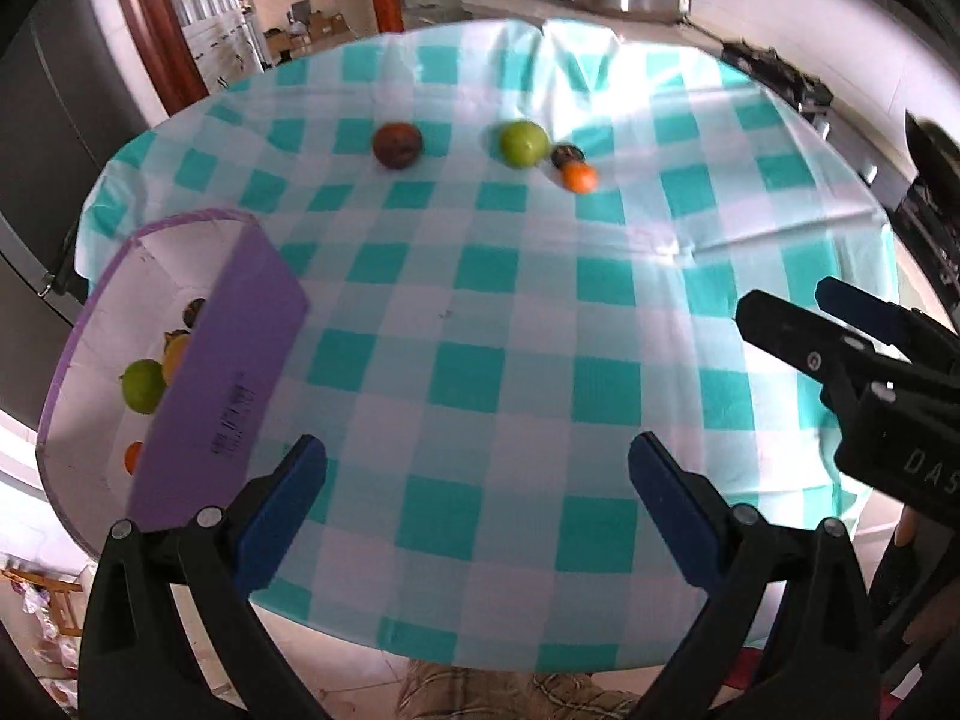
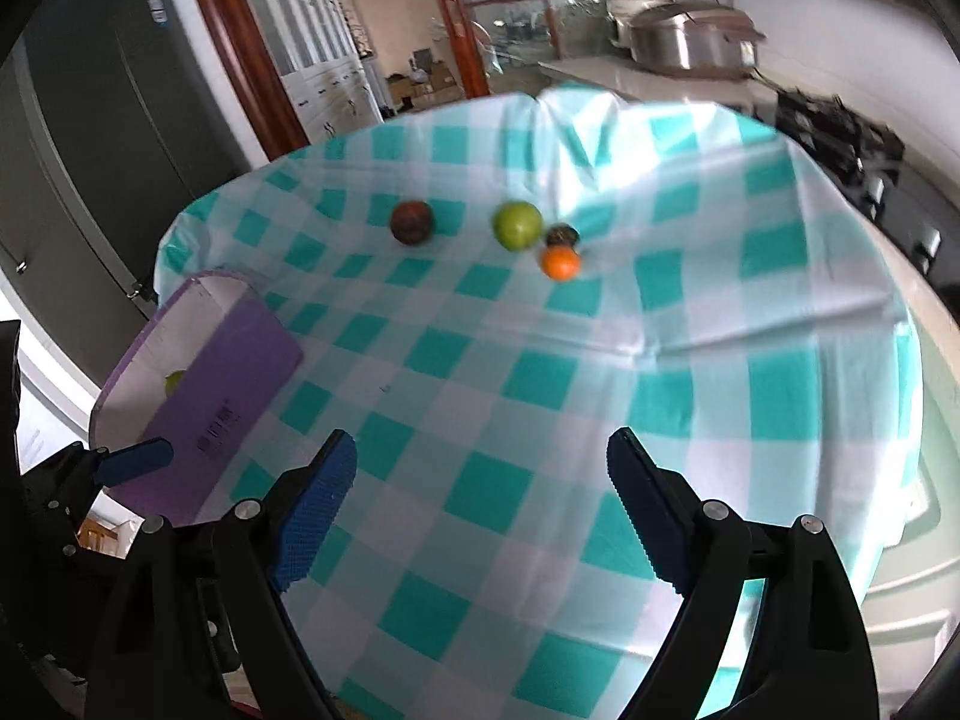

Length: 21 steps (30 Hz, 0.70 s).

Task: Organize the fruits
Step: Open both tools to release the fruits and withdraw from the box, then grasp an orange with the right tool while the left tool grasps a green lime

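Hovering above the near edge of the table (image 1: 780,276), the left gripper (image 1: 477,501) has its jaws spread wide and holds nothing. The right gripper (image 2: 480,498) is likewise wide open and empty above the near edge. A purple box (image 1: 222,372) sits at the left edge, containing a green fruit (image 1: 143,385), a yellow fruit (image 1: 176,354), a dark fruit (image 1: 193,312) and an orange fruit (image 1: 133,457). Toward the far edge lie a brown fruit (image 1: 396,145), a green apple (image 1: 524,143), a dark round fruit (image 1: 566,154) and an orange (image 1: 579,177), the last three close together.
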{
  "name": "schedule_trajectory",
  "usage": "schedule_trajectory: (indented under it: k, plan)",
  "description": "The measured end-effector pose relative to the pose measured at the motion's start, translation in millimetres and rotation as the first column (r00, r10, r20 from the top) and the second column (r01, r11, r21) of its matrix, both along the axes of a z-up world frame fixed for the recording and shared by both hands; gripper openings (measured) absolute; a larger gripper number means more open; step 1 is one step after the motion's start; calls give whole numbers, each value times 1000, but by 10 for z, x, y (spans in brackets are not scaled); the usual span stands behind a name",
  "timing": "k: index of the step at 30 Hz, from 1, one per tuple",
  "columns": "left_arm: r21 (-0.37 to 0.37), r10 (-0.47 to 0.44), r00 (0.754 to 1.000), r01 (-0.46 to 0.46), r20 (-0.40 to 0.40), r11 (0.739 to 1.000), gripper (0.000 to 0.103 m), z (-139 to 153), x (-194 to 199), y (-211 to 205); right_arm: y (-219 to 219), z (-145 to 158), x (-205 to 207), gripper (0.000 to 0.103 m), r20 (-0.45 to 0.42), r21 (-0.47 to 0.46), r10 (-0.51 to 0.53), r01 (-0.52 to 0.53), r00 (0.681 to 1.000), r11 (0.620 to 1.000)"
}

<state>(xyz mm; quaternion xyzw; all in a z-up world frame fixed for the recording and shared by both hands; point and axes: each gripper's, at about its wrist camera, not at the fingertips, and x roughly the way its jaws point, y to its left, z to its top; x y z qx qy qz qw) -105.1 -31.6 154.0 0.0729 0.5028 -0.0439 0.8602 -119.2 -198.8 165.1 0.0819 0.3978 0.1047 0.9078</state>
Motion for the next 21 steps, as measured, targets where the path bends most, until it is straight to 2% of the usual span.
schedule_trajectory:
  k: [6, 10, 15, 19, 21]
  plan:
    - [3, -25, 998, 25, -63, 1000, 101, -261, 272, -149, -149, -271, 137, 84, -60, -8, -6, 6, 998, 1000]
    - [-21, -50, 994, 48, -95, 999, 101, -447, 634, -232, -226, -379, 399, 84, -74, -47, -20, 16, 997, 999]
    - [-75, -53, 989, 43, -135, 996, 101, -657, 1347, -218, -272, -464, 1006, 84, -93, -98, -59, 50, 994, 994]
    - [-145, -3, 990, -17, -141, 989, 101, -799, 1934, -25, -238, -558, 1626, 84, -111, -127, -94, 80, 989, 989]
    - [-139, 30, 989, -50, -142, 989, 101, -887, 2149, 65, -186, -676, 2006, 84, -148, -106, -107, 92, 983, 990]
